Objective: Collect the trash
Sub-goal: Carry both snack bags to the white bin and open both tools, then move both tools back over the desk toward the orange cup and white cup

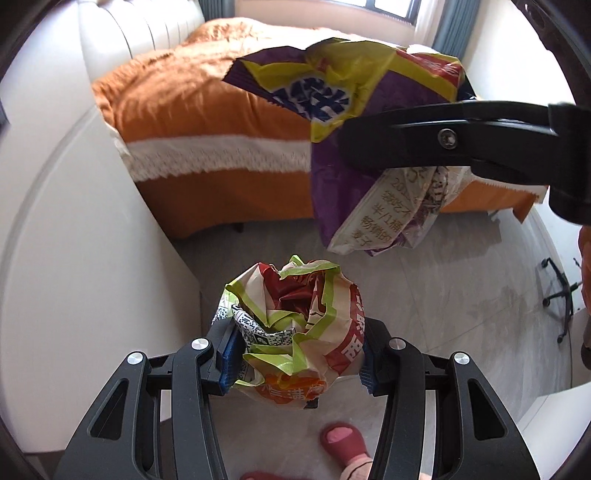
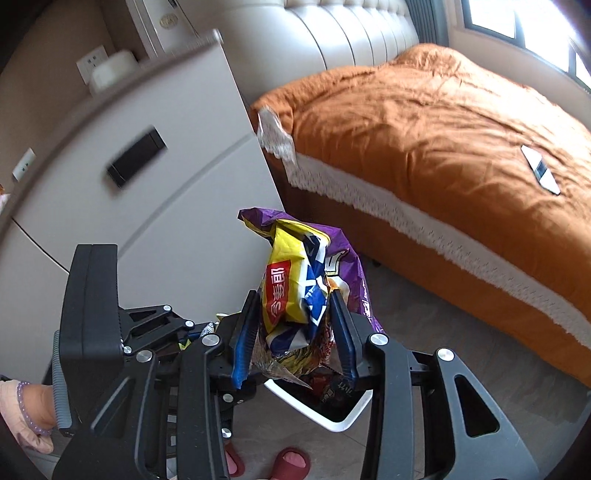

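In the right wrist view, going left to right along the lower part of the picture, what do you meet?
Person's hand → left gripper → purple-and-yellow snack bag clamped in the right gripper → orange bedspread.

1. The crumpled wrapper (image 1: 295,325) in the left gripper (image 1: 295,363) looks like thin printed paper or film, creased, with a dull sheen.
2. The purple and yellow snack bag (image 2: 295,291) in the right gripper (image 2: 295,332) is glossy plastic film, wrinkled.
3. Both grippers are matt black plastic with bright metal screw heads; their pads (image 1: 229,363) are blue and look ribbed.
4. The bedspread (image 2: 443,129) is orange cloth, matt and rumpled, with a white lace band.
5. The headboard (image 2: 351,33) looks like smooth, padded cream leather.
6. The cabinet (image 2: 166,177) is smooth, satin white.
7. The floor (image 1: 461,295) is smooth grey tile with a faint shine.
8. The slippers (image 2: 291,461) look like matt red rubber.
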`<control>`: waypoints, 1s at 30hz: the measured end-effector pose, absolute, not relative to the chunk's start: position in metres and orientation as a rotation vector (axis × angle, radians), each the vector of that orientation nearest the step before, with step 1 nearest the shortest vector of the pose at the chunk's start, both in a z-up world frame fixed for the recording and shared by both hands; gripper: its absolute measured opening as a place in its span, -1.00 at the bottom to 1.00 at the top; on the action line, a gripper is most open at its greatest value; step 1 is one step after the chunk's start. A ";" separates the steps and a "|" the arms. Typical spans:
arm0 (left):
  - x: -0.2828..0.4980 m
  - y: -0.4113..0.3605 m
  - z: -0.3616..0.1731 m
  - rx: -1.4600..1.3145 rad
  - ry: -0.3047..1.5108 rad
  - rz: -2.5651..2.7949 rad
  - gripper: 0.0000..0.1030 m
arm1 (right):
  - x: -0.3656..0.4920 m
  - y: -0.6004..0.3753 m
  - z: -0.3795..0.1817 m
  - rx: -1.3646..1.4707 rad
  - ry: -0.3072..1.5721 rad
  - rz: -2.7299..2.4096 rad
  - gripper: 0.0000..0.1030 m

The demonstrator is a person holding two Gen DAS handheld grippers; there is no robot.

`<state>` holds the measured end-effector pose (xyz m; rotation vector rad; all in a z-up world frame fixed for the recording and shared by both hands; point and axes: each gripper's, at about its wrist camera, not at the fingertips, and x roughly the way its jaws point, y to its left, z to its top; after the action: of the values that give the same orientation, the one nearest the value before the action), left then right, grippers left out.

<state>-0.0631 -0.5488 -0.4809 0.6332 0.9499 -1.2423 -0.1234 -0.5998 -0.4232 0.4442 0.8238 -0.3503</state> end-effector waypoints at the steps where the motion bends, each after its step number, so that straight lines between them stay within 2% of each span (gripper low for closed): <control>1: -0.061 -0.551 -0.494 0.636 0.957 -1.240 -0.03 | -0.120 -0.601 -0.436 0.448 0.835 -0.349 -0.23; 2: -0.059 -0.553 -0.503 0.632 0.961 -1.243 0.10 | -0.117 -0.602 -0.451 0.451 0.841 -0.344 -0.11; 3: -0.054 -0.556 -0.518 0.623 0.980 -1.253 0.67 | -0.113 -0.603 -0.471 0.448 0.858 -0.331 0.22; 4: -0.049 -0.556 -0.531 0.606 0.998 -1.244 0.94 | -0.111 -0.603 -0.484 0.438 0.883 -0.330 0.46; 5: -0.044 -0.555 -0.539 0.582 1.001 -1.233 0.91 | -0.109 -0.603 -0.497 0.418 0.903 -0.350 0.88; 10: -0.037 -0.551 -0.576 0.625 1.039 -1.195 0.91 | -0.109 -0.607 -0.549 0.422 0.970 -0.389 0.92; 14: -0.036 -0.544 -0.577 0.626 1.052 -1.188 0.91 | -0.109 -0.604 -0.554 0.387 0.989 -0.398 0.92; 22: -0.041 -0.531 -0.542 0.570 1.034 -1.171 0.91 | -0.106 -0.592 -0.522 0.365 0.976 -0.379 0.92; 30: -0.039 -0.521 -0.471 0.492 0.991 -1.153 0.91 | -0.116 -0.581 -0.448 0.344 0.907 -0.385 0.92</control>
<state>-0.0391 -0.5211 -0.4707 0.4924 0.9908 -1.1534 -0.1158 -0.5808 -0.4481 0.3436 0.9072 -0.3852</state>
